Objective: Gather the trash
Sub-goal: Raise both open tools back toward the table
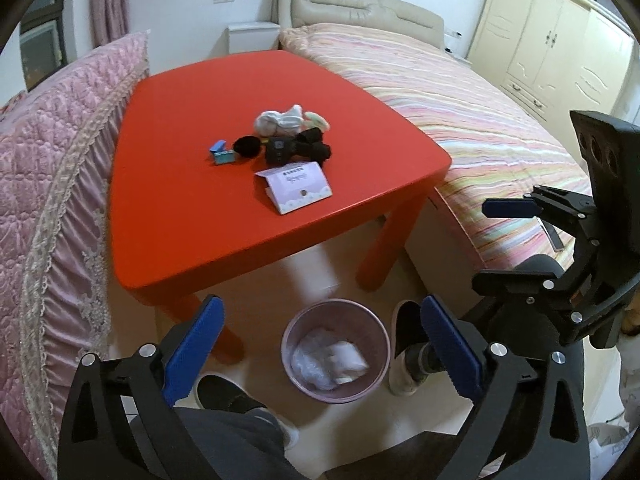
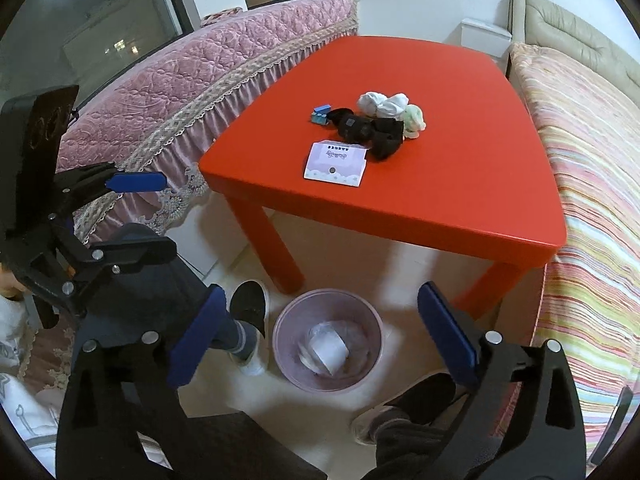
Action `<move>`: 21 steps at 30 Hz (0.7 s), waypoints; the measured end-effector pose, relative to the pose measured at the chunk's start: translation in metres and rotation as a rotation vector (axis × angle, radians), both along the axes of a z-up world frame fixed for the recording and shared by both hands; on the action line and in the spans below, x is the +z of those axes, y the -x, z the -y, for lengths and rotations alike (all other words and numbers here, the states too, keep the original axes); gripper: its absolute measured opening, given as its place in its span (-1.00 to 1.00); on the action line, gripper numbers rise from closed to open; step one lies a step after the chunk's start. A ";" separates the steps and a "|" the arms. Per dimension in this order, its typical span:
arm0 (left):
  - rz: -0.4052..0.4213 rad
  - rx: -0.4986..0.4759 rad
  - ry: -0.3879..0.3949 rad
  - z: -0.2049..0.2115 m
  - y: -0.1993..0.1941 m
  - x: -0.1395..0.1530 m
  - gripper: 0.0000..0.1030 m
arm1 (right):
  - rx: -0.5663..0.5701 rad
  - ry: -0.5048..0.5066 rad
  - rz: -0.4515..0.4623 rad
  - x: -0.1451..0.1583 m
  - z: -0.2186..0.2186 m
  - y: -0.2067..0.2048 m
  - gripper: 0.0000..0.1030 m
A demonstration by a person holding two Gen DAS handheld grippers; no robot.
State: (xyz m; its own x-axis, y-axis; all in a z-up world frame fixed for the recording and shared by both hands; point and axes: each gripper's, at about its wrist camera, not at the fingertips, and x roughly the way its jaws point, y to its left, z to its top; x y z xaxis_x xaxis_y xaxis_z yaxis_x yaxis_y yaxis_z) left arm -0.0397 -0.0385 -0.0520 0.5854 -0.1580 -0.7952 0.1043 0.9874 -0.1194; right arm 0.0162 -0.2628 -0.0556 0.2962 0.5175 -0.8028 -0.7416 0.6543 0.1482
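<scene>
Evidently between pickups: trash still lay on the counter, and both jaws stood wide and empty.

Ahead of and above both sets of jaws, the clutter sat bunched mid-counter: a pale purple card packet (image 1: 294, 186) nearest, black socks (image 1: 310, 148) behind it, a small blue box (image 1: 221, 152) off to the left, and white crumpled wads (image 1: 280, 120) farthest out. The pink bin (image 1: 335, 350) stood on the floor directly between the left gripper (image 1: 320, 354) fingers, already holding some white scraps, and likewise between those of the right gripper (image 2: 320, 340). The red counter (image 1: 192, 208) rose just beyond the bin. Judging by this, the next move called for one gripper to reach forward, probably to the purple packet, close on it, and carry it back to the bin.
</scene>
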 end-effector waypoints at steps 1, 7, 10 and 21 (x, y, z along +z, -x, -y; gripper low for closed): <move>0.000 0.005 -0.003 -0.001 0.000 0.000 0.84 | -0.002 -0.002 -0.001 0.000 0.000 0.000 0.85; -0.001 0.014 -0.004 -0.004 0.001 0.001 0.85 | -0.011 -0.007 -0.004 0.000 0.001 0.000 0.86; 0.000 0.020 -0.009 -0.005 0.002 0.000 0.85 | -0.016 -0.008 -0.004 0.000 0.002 -0.001 0.86; 0.007 0.033 -0.010 -0.009 0.002 0.003 0.85 | -0.025 -0.020 -0.002 0.004 0.005 -0.003 0.86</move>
State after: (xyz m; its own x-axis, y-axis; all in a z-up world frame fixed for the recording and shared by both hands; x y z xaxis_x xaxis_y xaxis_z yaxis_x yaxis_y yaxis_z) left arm -0.0414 -0.0291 -0.0493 0.5956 -0.1304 -0.7926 0.0728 0.9914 -0.1085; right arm 0.0191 -0.2676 -0.0518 0.3080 0.5256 -0.7930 -0.7244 0.6699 0.1626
